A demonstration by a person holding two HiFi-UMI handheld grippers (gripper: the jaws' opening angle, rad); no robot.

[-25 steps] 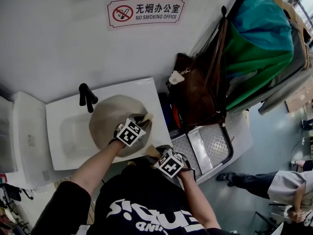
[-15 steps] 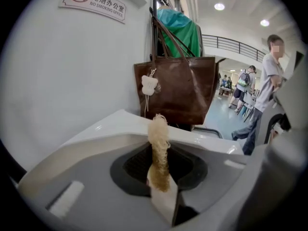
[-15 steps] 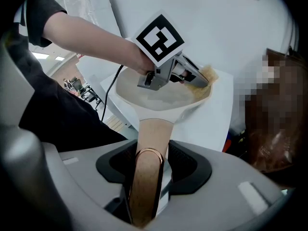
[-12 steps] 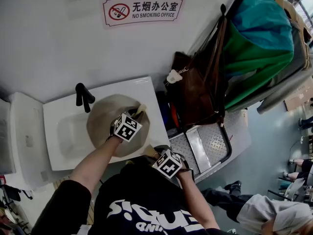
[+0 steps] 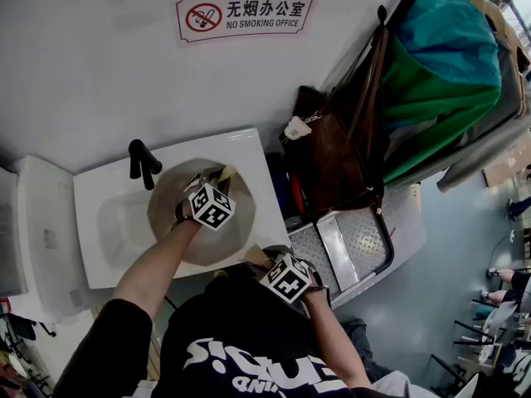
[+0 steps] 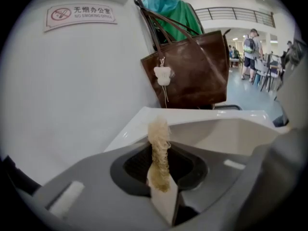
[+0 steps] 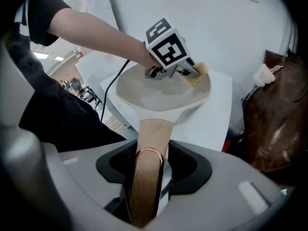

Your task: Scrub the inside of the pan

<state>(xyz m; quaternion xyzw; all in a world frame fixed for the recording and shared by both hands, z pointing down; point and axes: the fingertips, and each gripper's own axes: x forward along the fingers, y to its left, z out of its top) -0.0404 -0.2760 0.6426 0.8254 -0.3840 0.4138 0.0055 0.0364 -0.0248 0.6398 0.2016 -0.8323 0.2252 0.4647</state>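
My left gripper's point(image 6: 164, 198) fingers are clamped on the loofah point(image 6: 159, 150), which sits at the pan's point(image 7: 159, 95) far inner side, while my right gripper's point(image 7: 148, 196) fingers clamp the handle point(image 7: 154, 138), pan over the sink point(image 5: 246, 151).

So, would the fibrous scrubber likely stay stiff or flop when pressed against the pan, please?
Probably fairly stiff: the scrubber stands upright beyond the left gripper's shut jaws without drooping. Its coarse, open fibres suggest it is light and would compress somewhat.
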